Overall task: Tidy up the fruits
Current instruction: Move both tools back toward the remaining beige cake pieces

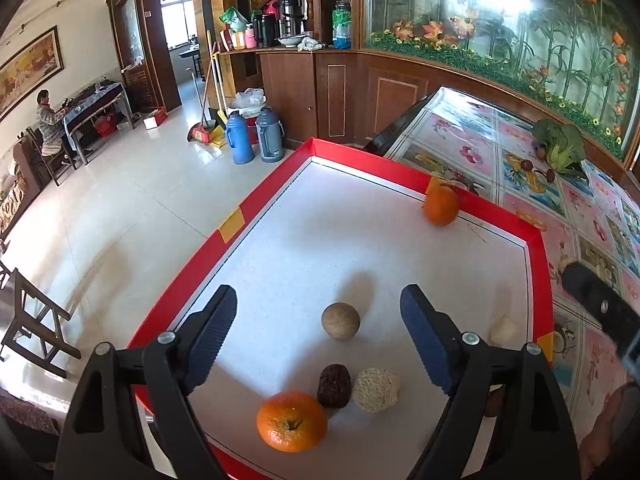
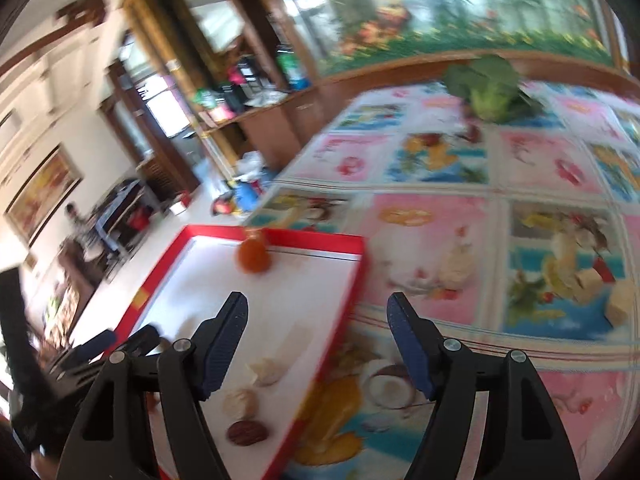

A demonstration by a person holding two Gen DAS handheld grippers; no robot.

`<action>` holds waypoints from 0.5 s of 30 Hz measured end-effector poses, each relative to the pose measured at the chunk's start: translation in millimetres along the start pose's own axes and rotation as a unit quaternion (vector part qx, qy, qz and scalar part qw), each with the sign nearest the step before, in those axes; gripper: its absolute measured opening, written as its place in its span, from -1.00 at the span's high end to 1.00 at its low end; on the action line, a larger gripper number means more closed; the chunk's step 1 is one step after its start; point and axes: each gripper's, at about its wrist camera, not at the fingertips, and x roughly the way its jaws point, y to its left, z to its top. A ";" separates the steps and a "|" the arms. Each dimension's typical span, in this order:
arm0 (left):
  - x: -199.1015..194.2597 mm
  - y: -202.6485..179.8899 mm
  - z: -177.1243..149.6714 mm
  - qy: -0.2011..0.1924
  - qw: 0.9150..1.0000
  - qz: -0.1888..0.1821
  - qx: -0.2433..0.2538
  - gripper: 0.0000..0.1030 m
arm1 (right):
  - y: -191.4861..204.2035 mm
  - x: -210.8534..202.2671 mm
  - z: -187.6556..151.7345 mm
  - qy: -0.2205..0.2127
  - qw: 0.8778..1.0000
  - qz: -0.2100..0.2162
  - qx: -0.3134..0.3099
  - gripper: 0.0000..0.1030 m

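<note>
A white tray with a red rim [image 1: 224,236] lies on the table. In it are a near orange [image 1: 292,421], a dark red date [image 1: 334,385], a rough beige ball [image 1: 376,389], a smooth brown round fruit [image 1: 341,321], a whitish piece [image 1: 505,330] and a far orange [image 1: 440,206] by the back rim. My left gripper [image 1: 320,294] is open, the brown fruit lying between its fingers untouched. In the blurred right wrist view my right gripper [image 2: 317,302] is open and empty over the tray's right rim [image 2: 344,300], near the whitish piece [image 2: 269,372], beige ball [image 2: 240,402] and date [image 2: 247,433].
A flowered tablecloth [image 2: 440,240] covers the table right of the tray, with a leafy green vegetable [image 2: 490,88] at the back and a pale block [image 2: 620,300] at the right. Off the table's left edge are thermos flasks [image 1: 256,136], a chair [image 1: 32,320] and a seated person [image 1: 48,120].
</note>
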 end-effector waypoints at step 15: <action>-23.6 -37.2 -8.4 0.002 0.998 -0.011 0.055 -0.90 | -83.4 -23.7 16.3 0.004 0.989 -0.007 0.147 -0.39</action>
